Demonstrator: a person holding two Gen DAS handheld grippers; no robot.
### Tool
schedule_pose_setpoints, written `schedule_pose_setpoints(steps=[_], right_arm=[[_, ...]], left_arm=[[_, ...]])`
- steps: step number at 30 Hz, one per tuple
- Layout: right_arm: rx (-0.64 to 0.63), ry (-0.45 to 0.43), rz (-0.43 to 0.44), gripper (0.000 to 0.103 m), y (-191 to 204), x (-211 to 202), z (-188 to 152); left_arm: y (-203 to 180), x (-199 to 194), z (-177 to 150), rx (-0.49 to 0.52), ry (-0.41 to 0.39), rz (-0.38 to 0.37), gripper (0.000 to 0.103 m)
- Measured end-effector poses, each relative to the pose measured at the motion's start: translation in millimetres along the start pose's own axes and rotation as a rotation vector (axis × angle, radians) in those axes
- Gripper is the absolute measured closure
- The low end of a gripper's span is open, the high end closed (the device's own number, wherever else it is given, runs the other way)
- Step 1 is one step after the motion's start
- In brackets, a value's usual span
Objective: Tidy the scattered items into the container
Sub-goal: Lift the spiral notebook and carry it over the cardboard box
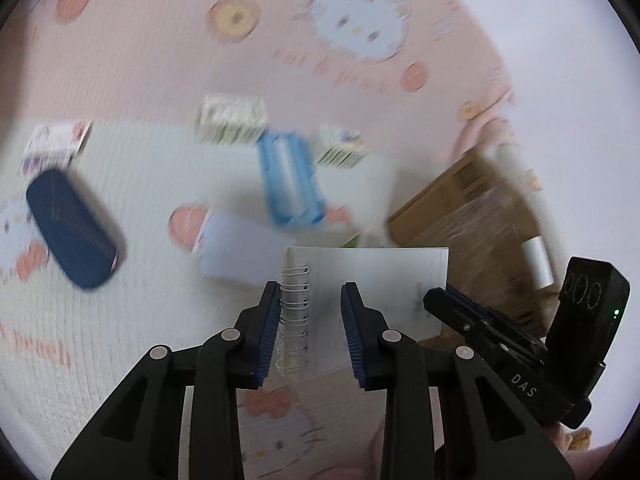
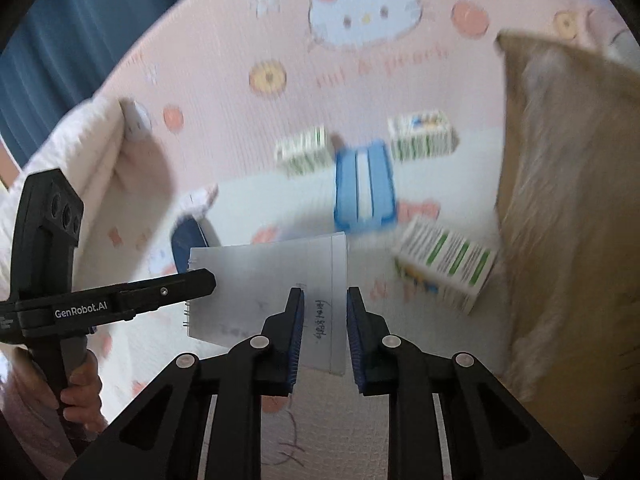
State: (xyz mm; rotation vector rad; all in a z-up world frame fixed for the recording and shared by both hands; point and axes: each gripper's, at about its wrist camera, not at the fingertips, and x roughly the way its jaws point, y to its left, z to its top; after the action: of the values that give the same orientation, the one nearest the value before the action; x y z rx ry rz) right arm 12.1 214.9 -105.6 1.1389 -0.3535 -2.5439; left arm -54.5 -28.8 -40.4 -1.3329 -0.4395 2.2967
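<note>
I've got a white spiral-bound notebook (image 1: 360, 284) w/ ruled pages held up off the play mat (image 1: 132, 80), left gripper (image 1: 310, 292) clamped on its wire-coil edge, right gripper (image 2: 324, 300) clamped on the opposite page edge. Left cam alone shows a dark blue case (image 1: 70, 226); right cam alone shows a person's hand (image 2: 82, 392) on the left grip, plus blue curtain (image 2: 80, 20). Both show the cardboard box (image 2: 568, 200), blue tray (image 2: 364, 186) & small printed boxes (image 2: 420, 136), all blurred.

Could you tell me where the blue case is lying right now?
In the left wrist view the blue case lies centre on the mat, between two green-striped boxes, beyond the lifted notebook.
</note>
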Motion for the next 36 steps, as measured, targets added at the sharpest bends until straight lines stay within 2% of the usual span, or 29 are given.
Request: schedule_pose_setpoints(steps=[11,17,22,26,32,36], right_arm=[[-0.009,-0.246,-0.043,0.085,-10,-106,58],[0.025,-0.351,-0.091,0.085,-40,-167,82],[0.084,-0.388,-0.13,0.085,-76,-204,82],[0.152,-0.385,-0.175,0.085,-105,-221,70],[0.206,-0.33,-0.226,0.085,-142,-231,55],[0.236,-0.277,-0.228,0.085,-164,-228,48]], left_arm=[[-99,-45,63,0.162,-0.156,-0.155,0.069],[-159,-37,81,0.236,-0.162,-0.278,0.069],[-202,-6,82,0.279,-0.09,-0.373,0.069],[-226,19,71,0.297,-0.017,-0.399,0.069],[-254,57,48,0.301,0.097,-0.4,0.069],[-263,78,34,0.328,0.159,-0.362,0.069]])
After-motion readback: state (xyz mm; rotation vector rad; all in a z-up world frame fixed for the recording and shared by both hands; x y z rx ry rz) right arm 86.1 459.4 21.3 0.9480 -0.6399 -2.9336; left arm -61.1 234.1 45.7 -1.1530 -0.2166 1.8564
